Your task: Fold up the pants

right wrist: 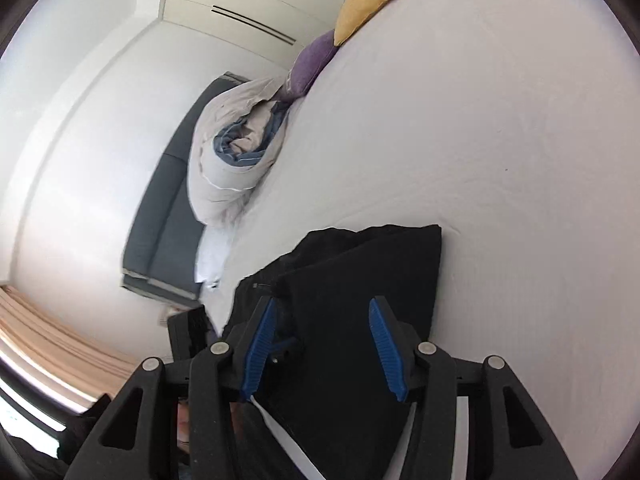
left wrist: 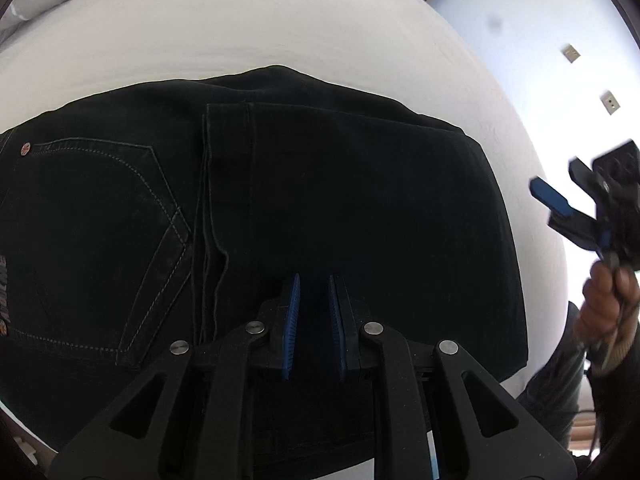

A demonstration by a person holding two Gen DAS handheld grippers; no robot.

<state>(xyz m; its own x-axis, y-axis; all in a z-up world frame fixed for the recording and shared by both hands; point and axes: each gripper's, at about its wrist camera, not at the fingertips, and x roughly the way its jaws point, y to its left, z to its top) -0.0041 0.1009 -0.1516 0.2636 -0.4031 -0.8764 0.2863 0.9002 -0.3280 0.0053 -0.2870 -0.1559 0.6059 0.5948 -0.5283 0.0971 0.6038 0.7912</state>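
Note:
Black pants (left wrist: 320, 208) lie folded on the white bed (left wrist: 240, 28), back pocket at the left, leg hems folded over the middle. My left gripper (left wrist: 313, 280) hovers just above the near part of the pants, jaws a narrow gap apart, nothing between them. My right gripper (left wrist: 560, 200) is raised off the bed's right side, held in a hand. In the right wrist view the pants (right wrist: 360, 280) lie below the right gripper (right wrist: 324, 304), which is open and empty.
A rolled duvet (right wrist: 236, 160), a purple cushion (right wrist: 312, 64) and a yellow cushion (right wrist: 368, 0) lie along the bed's far edge. A grey headboard (right wrist: 160, 216) and a white wall stand beyond. White sheet surrounds the pants.

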